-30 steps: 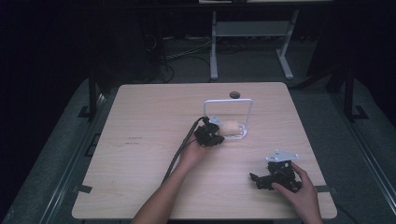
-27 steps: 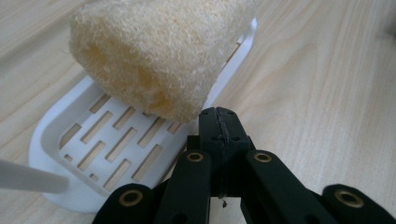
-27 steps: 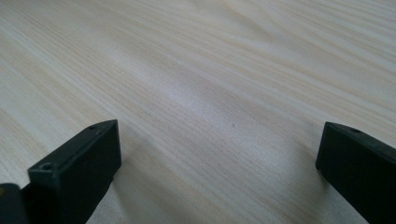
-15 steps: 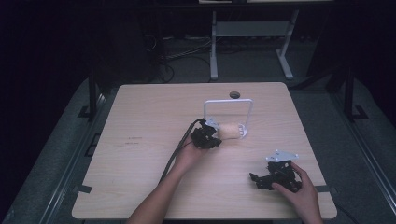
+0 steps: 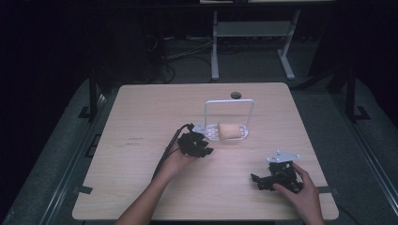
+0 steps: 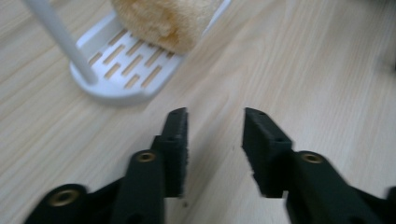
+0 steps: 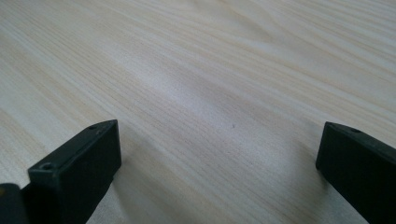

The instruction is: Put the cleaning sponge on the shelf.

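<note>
While the left hand-held gripper (image 5: 202,149) sits near the middle of the bench (image 5: 141,187), its jaws are apart with nothing between them, bare wood showing in the gap in the left gripper view (image 6: 212,149). Jaw tips point at the white rack (image 5: 228,123), close to its near-left corner but not touching. Rack is a slotted white tray with an upright loop handle, placed a bit past bench centre toward the far edge. Tan sponge (image 5: 229,130) lies on the tray; in the left gripper view the sponge (image 6: 163,18) sits on the slots, rack base (image 6: 121,70) just ahead of the jaws, one white post rising at left. Left hand (image 5: 180,161) wraps the gripper body, black cable (image 5: 165,157) trailing back toward the near edge.

Right hand-held gripper (image 5: 263,180) rests low near the near-right corner of the bench, well apart from the rack, held by the right hand (image 5: 300,192); grey plate on top. Its jaws are wide apart, plain wood grain between them in the right gripper view (image 7: 219,154), holding nothing.

Small dark round hole (image 5: 235,95) near the far edge, behind the rack.
</note>
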The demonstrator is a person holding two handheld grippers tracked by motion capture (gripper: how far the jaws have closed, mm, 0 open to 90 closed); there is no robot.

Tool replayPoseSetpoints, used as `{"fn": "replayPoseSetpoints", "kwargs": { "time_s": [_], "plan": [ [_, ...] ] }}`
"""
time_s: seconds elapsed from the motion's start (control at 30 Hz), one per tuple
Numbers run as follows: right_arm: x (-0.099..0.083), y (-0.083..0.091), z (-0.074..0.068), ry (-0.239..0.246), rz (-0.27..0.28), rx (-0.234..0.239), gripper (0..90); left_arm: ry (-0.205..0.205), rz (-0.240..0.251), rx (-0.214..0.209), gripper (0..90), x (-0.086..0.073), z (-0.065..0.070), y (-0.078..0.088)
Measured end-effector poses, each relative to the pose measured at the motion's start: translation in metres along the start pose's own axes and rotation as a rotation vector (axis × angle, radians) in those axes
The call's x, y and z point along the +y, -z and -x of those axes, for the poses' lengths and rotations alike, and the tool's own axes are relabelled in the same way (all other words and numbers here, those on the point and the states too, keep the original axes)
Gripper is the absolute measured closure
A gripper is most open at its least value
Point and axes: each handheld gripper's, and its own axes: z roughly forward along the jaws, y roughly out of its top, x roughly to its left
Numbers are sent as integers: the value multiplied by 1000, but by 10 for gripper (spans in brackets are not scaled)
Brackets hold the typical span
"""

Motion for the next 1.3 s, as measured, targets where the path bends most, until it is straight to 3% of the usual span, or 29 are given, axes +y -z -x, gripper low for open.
{"fn": "replayPoseSetpoints", "kwargs": {
  "time_s": [0.2, 0.3, 0.47, 0.73, 1.3],
  "plan": [
    [0, 0, 0, 0, 0, 0, 0, 4, 22, 21, 386, -19, -1, 17],
    [0, 0, 0, 0, 0, 0, 0, -8, 40, 52, 293, -28, -1, 25],
    [0, 0, 0, 0, 0, 0, 0, 2, 52, 82, 206, -44, -1, 38],
    [0, 0, 0, 1, 0, -1, 0, 33, 85, 98, 175, -73, 2, 59],
    [0, 0, 0, 0, 0, -1, 0, 75, 81, 161, 152, -128, 6, 90]
  ]
}}
